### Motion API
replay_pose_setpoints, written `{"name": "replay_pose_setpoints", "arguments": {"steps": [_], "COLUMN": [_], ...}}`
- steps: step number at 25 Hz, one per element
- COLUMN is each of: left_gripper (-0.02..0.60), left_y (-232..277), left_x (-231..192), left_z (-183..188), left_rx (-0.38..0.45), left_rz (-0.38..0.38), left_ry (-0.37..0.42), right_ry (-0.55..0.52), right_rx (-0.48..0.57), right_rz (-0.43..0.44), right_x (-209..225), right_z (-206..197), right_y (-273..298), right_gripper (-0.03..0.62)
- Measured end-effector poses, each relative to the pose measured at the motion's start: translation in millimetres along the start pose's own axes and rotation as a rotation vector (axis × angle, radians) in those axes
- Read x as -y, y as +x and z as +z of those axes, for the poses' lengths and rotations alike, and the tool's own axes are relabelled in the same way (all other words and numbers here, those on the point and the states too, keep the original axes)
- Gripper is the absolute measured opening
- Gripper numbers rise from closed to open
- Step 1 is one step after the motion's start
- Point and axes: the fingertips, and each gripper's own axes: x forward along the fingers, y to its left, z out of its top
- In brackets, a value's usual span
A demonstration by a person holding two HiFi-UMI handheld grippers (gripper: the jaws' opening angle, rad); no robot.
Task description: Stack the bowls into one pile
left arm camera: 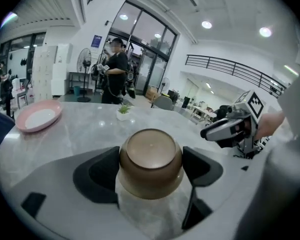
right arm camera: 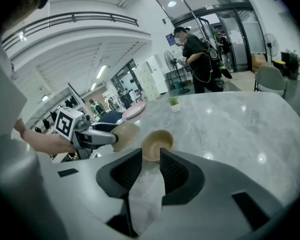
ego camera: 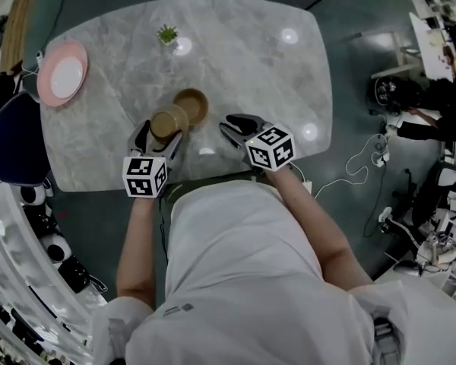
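Note:
My left gripper is shut on a brown bowl, which hangs tilted just above the table with its base turned toward me. In the left gripper view that held bowl fills the gap between the jaws. A second brown bowl stands upright on the marble table, right beside the held one. My right gripper hovers just right of the standing bowl, open, with nothing between its jaws. The right gripper view has the standing bowl beyond the jaws and the held bowl at its left.
A pink plate lies at the table's far left. A small potted plant stands at the far edge. A person stands beyond the table. A dark chair is at the left side.

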Motion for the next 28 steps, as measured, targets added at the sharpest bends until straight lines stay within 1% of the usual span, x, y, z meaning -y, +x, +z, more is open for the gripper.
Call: {"name": "replay_pose_setpoints", "arguments": {"steps": [5, 8, 13, 19, 23, 28], "left_gripper": [0.39, 0.39, 0.39, 0.39, 0.385, 0.387], "left_y": [15, 25, 40, 51, 55, 63], "left_x": [36, 51, 59, 52, 44, 40], "left_z": [13, 11, 0, -11, -11, -8], "left_rx": [0.026, 0.009, -0.027, -0.08, -0.086, -0.092], "left_rz": [-0.092, -0.111, -0.101, -0.079, -0.074, -0.076], "left_ry": [0.043, 0.076, 0.109, 0.103, 0.084, 0.093], "right_ry": [0.119, 0.175, 0.201, 0.211, 0.221, 0.238], "right_rx": [0.058, 0.069, 0.069, 0.054, 0.053, 0.053], "right_rz": [0.092, 0.107, 0.088, 0.062, 0.046, 0.024], "right_x": [-5, -2, 5, 8, 10, 12], "right_z": [6, 1, -10, -23, -29, -36], "right_y": [-12, -15, -23, -28, -32, -37], "right_gripper": [0.118, 0.118, 0.117, 0.118, 0.118, 0.118]}}
